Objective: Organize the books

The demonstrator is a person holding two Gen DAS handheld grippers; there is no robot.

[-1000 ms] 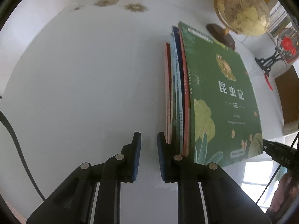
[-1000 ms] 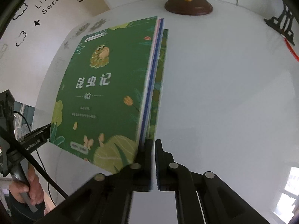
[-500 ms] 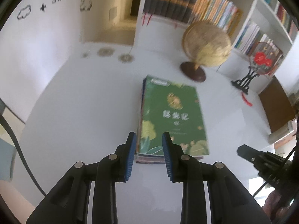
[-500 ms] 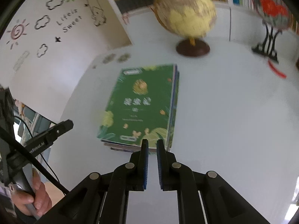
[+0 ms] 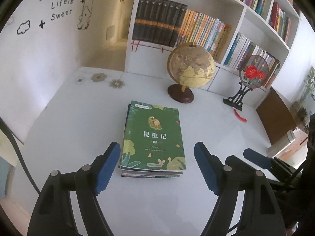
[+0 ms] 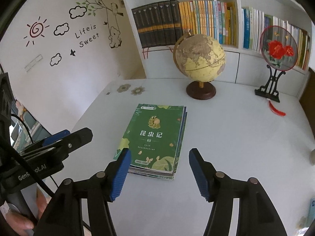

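Tongs (image 5: 157,167) hover opening, tilted above stacked books (image 5: 153,137).

A globe (image 5: 190,65) stands beside a round fan ornament (image 5: 254,73) (red flowers) on the white table (image 5: 78,129).

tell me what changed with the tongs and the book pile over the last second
Both tongs pulled up and back from the pile of thin books topped by a green paperback. A second ago they sat shut low against its edges; now the left tongs and right tongs are well clear, jaws opening with nothing between them. The pile lies flat on the white table as before, and the tan globe on its wooden base stayed put.
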